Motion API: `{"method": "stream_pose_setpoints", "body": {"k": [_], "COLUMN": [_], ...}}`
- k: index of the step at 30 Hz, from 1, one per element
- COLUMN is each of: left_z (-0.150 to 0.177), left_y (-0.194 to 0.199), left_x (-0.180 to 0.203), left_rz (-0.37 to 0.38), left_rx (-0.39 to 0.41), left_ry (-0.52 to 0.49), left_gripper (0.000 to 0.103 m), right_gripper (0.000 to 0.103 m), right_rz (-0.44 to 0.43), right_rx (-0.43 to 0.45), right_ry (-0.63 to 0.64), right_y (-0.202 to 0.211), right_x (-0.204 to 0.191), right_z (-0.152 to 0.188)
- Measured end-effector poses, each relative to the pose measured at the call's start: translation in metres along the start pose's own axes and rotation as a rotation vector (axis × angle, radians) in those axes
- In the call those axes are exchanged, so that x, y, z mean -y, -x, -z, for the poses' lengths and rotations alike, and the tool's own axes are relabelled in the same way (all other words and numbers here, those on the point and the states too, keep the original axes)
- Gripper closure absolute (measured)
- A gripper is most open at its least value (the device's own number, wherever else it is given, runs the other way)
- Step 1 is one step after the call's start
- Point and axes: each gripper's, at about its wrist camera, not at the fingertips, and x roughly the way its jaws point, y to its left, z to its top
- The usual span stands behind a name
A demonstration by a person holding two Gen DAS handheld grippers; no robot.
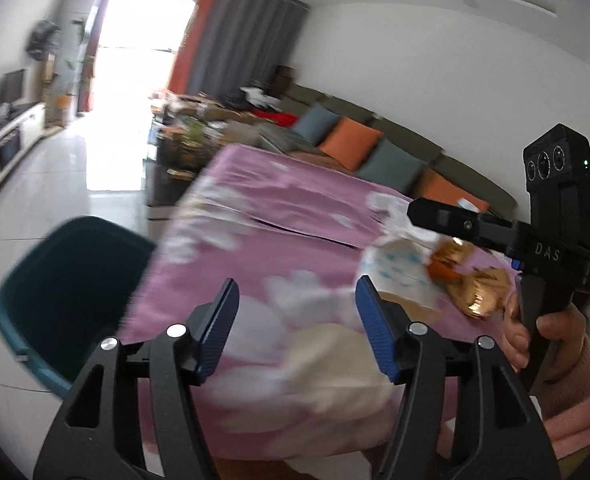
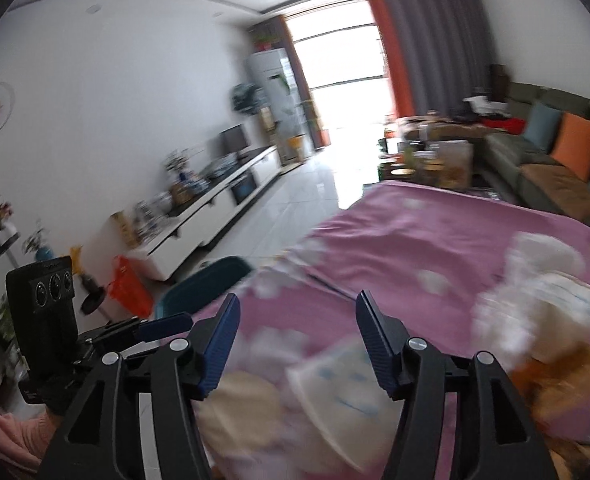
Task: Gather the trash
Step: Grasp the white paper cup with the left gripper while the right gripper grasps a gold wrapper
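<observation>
Your pink floral cloth (image 2: pixel 435 240) covered the table, with the teal bin (image 1: pixel 55 280) just off its left edge. Blurred wrappers, white paper (image 1: pixel 399 268) and a gold packet (image 1: pixel 479 288), lay on the cloth's right side. Your left gripper (image 1: pixel 297 312) and right gripper (image 2: pixel 297 328) both stood with jaws well apart, holding nothing.

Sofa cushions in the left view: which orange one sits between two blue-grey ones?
The upper orange cushion; the lower orange cushion is partly hidden by the black tongs.
</observation>
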Motion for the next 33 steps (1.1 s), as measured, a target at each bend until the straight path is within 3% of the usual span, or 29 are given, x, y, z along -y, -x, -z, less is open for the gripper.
{"method": "stream_pose_setpoints", "body": {"k": [8,18,29,33], "left_z": [0.013,0.029,0.024,0.023], "left_y": [-0.048,-0.053,-0.082,-0.090], "left_x": [0.036,0.058,0.059,0.054], "left_rz": [0.117,0.187,0.259,0.280], "left_rx": [-0.108,-0.177,-0.237,-0.256], "left_ry": [0.008,0.000,0.071,0.105], "left_gripper": [0.040,0.042,0.055,0.068], "right_gripper": [0.044,0.044,0.039,0.038], "right_rz": [0.142,0.232,0.339,0.347], "right_rx": [0.052,0.095,0.112,0.091], "right_ry": [-0.112,-0.186,-0.247,-0.309], "right_y": [0.050,0.087,0.125,0.132], "right_x": [0.062,0.101,0.127,0.141], "right_z": [0.023,0.041,0.067,0.081]}}
